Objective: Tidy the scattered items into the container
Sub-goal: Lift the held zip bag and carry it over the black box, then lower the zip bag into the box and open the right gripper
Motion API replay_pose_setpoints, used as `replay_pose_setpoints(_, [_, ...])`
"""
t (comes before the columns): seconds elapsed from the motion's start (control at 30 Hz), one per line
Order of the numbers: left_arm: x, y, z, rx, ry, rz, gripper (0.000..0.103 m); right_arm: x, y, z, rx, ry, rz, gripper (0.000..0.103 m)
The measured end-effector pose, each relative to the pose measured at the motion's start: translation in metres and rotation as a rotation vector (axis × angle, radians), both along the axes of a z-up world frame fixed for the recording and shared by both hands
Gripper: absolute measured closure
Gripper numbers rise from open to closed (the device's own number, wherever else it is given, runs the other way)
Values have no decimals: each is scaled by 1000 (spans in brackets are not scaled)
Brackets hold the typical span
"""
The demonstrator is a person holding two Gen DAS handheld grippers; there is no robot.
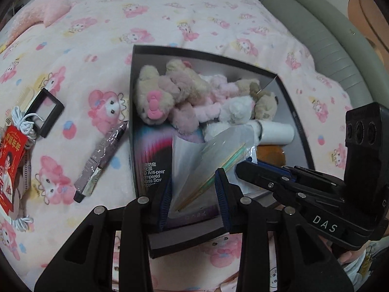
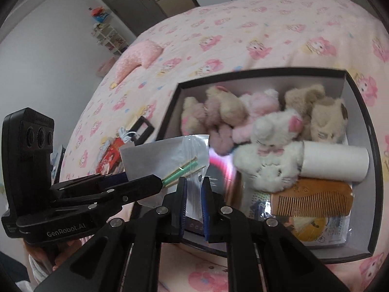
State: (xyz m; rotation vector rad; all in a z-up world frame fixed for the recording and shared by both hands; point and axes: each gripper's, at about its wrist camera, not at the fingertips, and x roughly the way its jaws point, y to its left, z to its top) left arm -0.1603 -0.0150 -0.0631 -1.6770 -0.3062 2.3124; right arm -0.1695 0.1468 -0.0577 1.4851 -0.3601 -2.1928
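A clear plastic bag (image 1: 206, 160) holding thin green and wooden sticks hangs over the near end of the black box (image 1: 290, 102). In the left wrist view it lies between my left gripper's (image 1: 193, 194) spread fingers, with no visible grip. My right gripper (image 2: 194, 202) has its fingers close around the bag's lower edge (image 2: 194, 194); the right gripper also shows in the left wrist view (image 1: 240, 168). The box (image 2: 359, 92) holds several plush toys (image 2: 269, 155), a white roll (image 2: 335, 163), a wooden comb (image 2: 313, 199) and a screen protector pack (image 1: 153, 160).
On the pink bedspread left of the box lie a wrapped pen-like item (image 1: 102, 160), a small black frame box (image 1: 45, 112), a white cable (image 1: 22, 121) and a red card packet (image 1: 11, 160). A pink pillow (image 1: 46, 12) lies far left. The grey padded bed edge (image 1: 323, 36) runs at right.
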Motion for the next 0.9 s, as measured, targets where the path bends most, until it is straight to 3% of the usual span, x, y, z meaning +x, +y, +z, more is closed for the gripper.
replay_pose_setpoints(0.2, [-10,18,-7,-179,-22,-38,53,-19,4,-36,-5,-158,-26,92])
replay_pose_setpoints(0.43, [-5,5,14,-182,28,-11,51,-21,13,-33,-10,-143,-78,92])
replay_pose_setpoints(0.53, [-2,1,23,-122,58,6,55,-21,10,-35,-8,-155,-74,92])
replay_pose_setpoints(0.63, [-7,14,14,-58,42,-1,78,-22,18,-30,-25,-136,-126,92])
replay_pose_setpoints(0.77, [-12,40,-11,-70,0,-31,83,-18,36,-12,36,-26,-237,92])
replay_pose_setpoints(0.9, [-26,55,-37,-88,-76,-25,83,-18,37,-20,26,-63,-236,92])
